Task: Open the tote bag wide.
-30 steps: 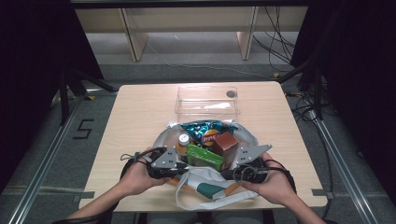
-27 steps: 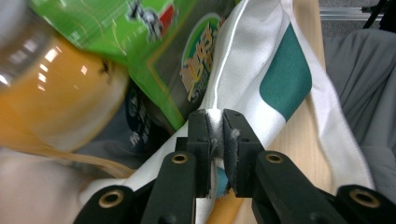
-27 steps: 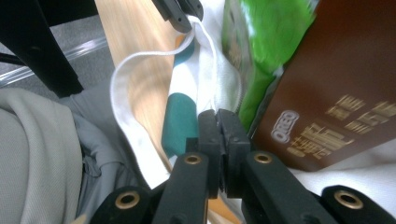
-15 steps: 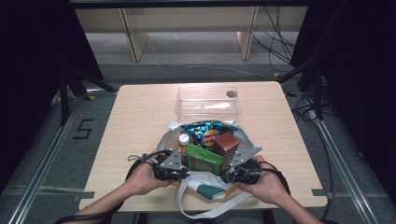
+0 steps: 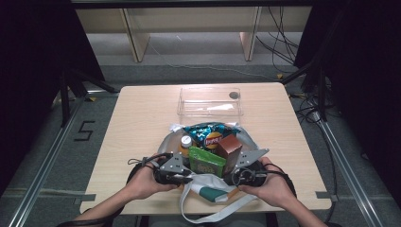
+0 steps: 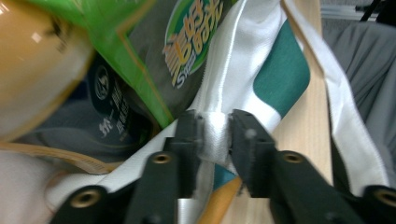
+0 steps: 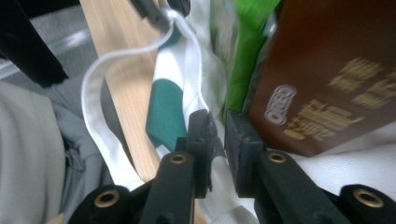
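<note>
A white tote bag (image 5: 210,194) with a green patch lies open near the table's front edge. It holds a blue chips bag (image 5: 210,135), a brown box (image 5: 229,147), a green packet (image 5: 205,163) and a capped bottle (image 5: 186,144). My left gripper (image 5: 187,178) is at the bag's near rim on the left. Its jaws have just been opening, but bunched white fabric (image 6: 215,135) still fills the gap and touches both pads. My right gripper (image 5: 231,178) is at the rim on the right. Its jaws have also just been opening, and the bag's edge (image 7: 212,133) lies loosely between them, beside the brown box (image 7: 327,79).
A clear plastic box (image 5: 209,101) stands behind the bag, with a small dark round thing (image 5: 233,95) at its far right corner. The bag's handle loop (image 5: 213,215) hangs over the table's front edge. Bare wood lies to the left and right of the bag.
Both hands have shifted slightly toward the front edge with the bag's rim, and the near flap has bunched up. In the last half second little has moved.
</note>
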Available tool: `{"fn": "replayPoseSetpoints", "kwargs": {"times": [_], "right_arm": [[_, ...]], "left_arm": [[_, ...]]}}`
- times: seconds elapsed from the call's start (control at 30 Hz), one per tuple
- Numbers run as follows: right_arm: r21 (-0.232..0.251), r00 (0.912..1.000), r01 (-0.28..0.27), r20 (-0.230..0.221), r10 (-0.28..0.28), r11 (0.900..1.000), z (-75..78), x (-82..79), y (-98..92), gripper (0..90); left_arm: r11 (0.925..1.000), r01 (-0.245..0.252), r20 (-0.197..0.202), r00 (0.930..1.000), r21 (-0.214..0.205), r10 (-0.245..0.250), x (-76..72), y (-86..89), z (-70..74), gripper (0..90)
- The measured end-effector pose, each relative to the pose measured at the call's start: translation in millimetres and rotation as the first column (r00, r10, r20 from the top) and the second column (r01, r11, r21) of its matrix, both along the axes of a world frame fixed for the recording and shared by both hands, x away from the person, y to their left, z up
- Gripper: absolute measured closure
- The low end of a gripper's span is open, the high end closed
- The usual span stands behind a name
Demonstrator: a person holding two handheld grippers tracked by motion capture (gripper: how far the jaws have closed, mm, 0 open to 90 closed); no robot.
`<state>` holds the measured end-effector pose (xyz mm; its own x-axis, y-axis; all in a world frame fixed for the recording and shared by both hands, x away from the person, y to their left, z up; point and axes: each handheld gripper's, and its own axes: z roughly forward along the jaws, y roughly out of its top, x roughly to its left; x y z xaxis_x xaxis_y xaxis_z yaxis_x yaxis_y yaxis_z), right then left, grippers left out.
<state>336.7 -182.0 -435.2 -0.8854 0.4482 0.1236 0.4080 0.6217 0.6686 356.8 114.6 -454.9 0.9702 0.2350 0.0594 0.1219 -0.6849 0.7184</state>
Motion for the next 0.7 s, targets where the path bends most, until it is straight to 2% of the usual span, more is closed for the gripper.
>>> {"fn": "replayPoseSetpoints", "kwargs": {"times": [0.07,0.1,0.13,0.2,0.23,0.27,0.3,0.33,0.4,0.43,0.47,0.5,0.53,0.57,0.6,0.63,0.67,0.7], "right_arm": [[0.013,0.9999,0.000,0.011,0.000,0.9999,4.1,0.2,-2.9,79.0],[0.038,0.9998,0.007,0.019,-0.007,0.9993,12.2,-1.9,-6.5,75.6],[0.043,0.9993,0.015,0.032,-0.016,0.9990,15.0,-2.0,-8.0,74.5],[0.061,0.9982,0.026,0.052,-0.030,0.9978,22.7,-3.4,-11.6,73.4],[0.073,0.9968,0.028,0.072,-0.033,0.9970,26.4,-3.3,-14.1,73.2],[0.076,0.9950,0.031,0.092,-0.038,0.9966,30.2,-3.4,-16.7,72.9],[0.081,0.9947,0.046,0.088,-0.053,0.9956,33.8,-4.8,-18.8,72.6],[0.089,0.9918,0.057,0.109,-0.066,0.9944,37.7,-4.3,-22.2,72.6],[0.088,0.9890,0.070,0.124,-0.081,0.9937,44.2,-4.4,-28.1,72.6],[0.098,0.9874,0.086,0.124,-0.098,0.9915,46.5,-5.1,-30.2,72.6],[0.100,0.9862,0.096,0.126,-0.108,0.9903,48.1,-4.8,-32.1,72.6],[0.101,0.9818,0.105,0.148,-0.120,0.9893,51.2,-3.4,-36.2,72.5],[0.101,0.9818,0.105,0.148,-0.120,0.9893,51.2,-3.4,-36.2,72.5],[0.110,0.9779,0.115,0.162,-0.132,0.9872,55.8,-1.0,-41.8,72.4],[0.110,0.9779,0.115,0.162,-0.132,0.9872,55.8,-1.0,-41.8,72.4],[0.118,0.9679,0.139,0.194,-0.160,0.9833,61.1,1.1,-47.2,72.6],[0.128,0.9675,0.163,0.174,-0.184,0.9783,63.6,0.4,-48.5,72.9],[0.133,0.9652,0.158,0.188,-0.181,0.9784,65.8,2.4,-50.5,73.6]], "left_arm": [[0.9999,-0.002,0.012,0.9999,-0.011,0.002,-1.7,0.8,2.6,62.7],[0.9987,-0.019,0.016,0.9997,-0.047,0.020,-4.8,2.4,7.9,57.3],[0.9975,-0.030,0.020,0.9993,-0.063,0.031,-6.0,3.8,10.9,54.5],[0.9969,-0.031,0.023,0.9992,-0.073,0.033,-6.9,6.0,14.9,49.2],[0.9922,-0.049,0.025,0.9983,-0.115,0.052,-9.4,10.4,23.0,47.0],[0.9891,-0.057,0.023,0.9979,-0.136,0.060,-10.3,13.2,27.6,45.9],[0.9891,-0.057,0.023,0.9979,-0.136,0.060,-10.3,13.2,27.6,45.1],[0.9816,-0.073,0.026,0.9965,-0.177,0.079,-10.9,19.7,37.4,44.4],[0.9800,-0.079,0.039,0.9954,-0.183,0.087,-10.4,24.0,43.2,44.2],[0.9702,-0.103,0.035,0.9930,-0.220,0.113,-10.2,30.4,51.5,44.3],[0.9702,-0.103,0.035,0.9930,-0.220,0.113,-10.2,30.4,51.5,44.4],[0.9592,-0.121,0.048,0.9893,-0.256,0.138,-7.4,39.6,62.0,44.5],[0.9592,-0.121,0.048,0.9893,-0.256,0.138,-7.4,39.6,62.0,44.5],[0.9487,-0.142,0.065,0.9839,-0.282,0.167,-3.8,48.4,70.3,44.6],[0.9487,-0.142,0.065,0.9839,-0.282,0.167,-3.8,48.4,70.3,44.6],[0.9360,-0.168,0.071,0.9775,-0.309,0.199,2.0,56.9,76.9,44.6],[0.9283,-0.184,0.072,0.9733,-0.323,0.218,5.4,60.7,79.0,44.4],[0.9209,-0.207,0.071,0.9674,-0.330,0.243,8.6,64.0,80.7,44.4]]}}
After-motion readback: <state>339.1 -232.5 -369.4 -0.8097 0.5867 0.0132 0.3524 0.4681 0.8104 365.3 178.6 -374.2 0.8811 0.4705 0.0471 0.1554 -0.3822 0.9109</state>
